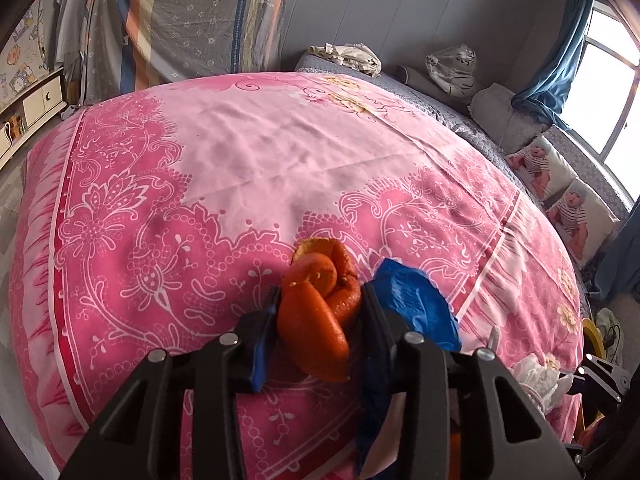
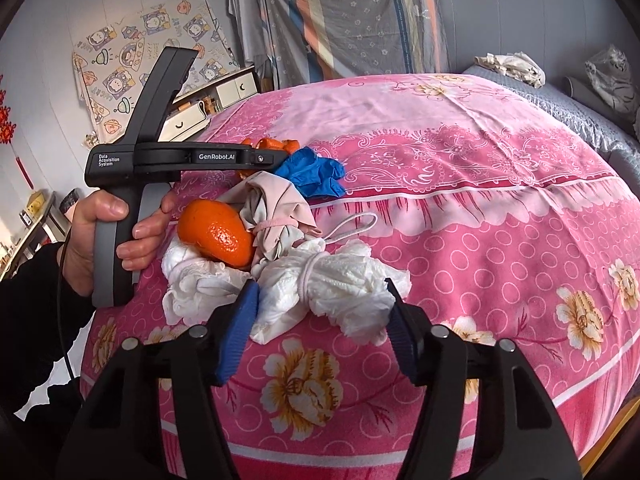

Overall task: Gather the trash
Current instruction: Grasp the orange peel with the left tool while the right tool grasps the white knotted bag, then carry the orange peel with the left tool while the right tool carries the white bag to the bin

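Left wrist view: left gripper (image 1: 320,300) clamped on curled orange peel (image 1: 320,304) above pink quilt (image 1: 248,152); blue glove (image 1: 416,304) touching right finger; wide bare quilt ahead.

Right wrist view: right gripper (image 2: 320,300) spread wide around white tissue wad (image 2: 332,284), pads not pressing. Second peel (image 2: 218,234) and beige cloth (image 2: 276,208) just behind. Left tool reads "GenRobot.AI", "Data Acquisition System". Quilt edge drops below fingers.

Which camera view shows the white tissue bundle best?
The right wrist view: the tissue bundle lies whole, just ahead of the open right gripper. The left wrist view shows only a corner of it at the frame's lower right.
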{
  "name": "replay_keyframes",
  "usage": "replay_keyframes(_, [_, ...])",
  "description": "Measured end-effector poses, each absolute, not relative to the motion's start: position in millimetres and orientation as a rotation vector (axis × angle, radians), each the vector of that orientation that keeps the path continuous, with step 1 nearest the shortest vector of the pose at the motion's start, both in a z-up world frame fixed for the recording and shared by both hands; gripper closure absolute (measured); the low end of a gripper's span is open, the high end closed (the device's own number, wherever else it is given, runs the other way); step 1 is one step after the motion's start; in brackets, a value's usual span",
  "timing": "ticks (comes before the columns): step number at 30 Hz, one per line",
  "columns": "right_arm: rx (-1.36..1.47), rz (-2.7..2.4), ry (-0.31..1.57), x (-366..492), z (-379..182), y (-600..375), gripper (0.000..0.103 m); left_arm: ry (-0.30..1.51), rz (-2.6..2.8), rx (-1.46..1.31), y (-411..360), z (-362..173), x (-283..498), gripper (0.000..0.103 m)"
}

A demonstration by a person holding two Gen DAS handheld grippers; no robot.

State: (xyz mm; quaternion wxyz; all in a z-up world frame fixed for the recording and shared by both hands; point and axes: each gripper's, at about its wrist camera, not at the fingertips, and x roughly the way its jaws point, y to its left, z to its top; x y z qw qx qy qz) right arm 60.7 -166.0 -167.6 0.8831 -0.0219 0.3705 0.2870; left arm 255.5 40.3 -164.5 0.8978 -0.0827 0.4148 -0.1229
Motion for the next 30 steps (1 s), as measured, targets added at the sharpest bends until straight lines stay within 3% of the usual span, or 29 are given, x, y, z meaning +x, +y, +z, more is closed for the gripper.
replay_keyframes(8, [-0.030,0.574,0.746,56.0,-161.1,-169.1,0.059,0.839,-0.235,-0.187,44.6,-157.8,250.5,0.071])
replay_keyframes(30, [0.057,0.432,0.573,18.3,-92.6,-228.4,0.059,0.624,-0.234,-0.217,50.7,-79.1,185.2,0.072])
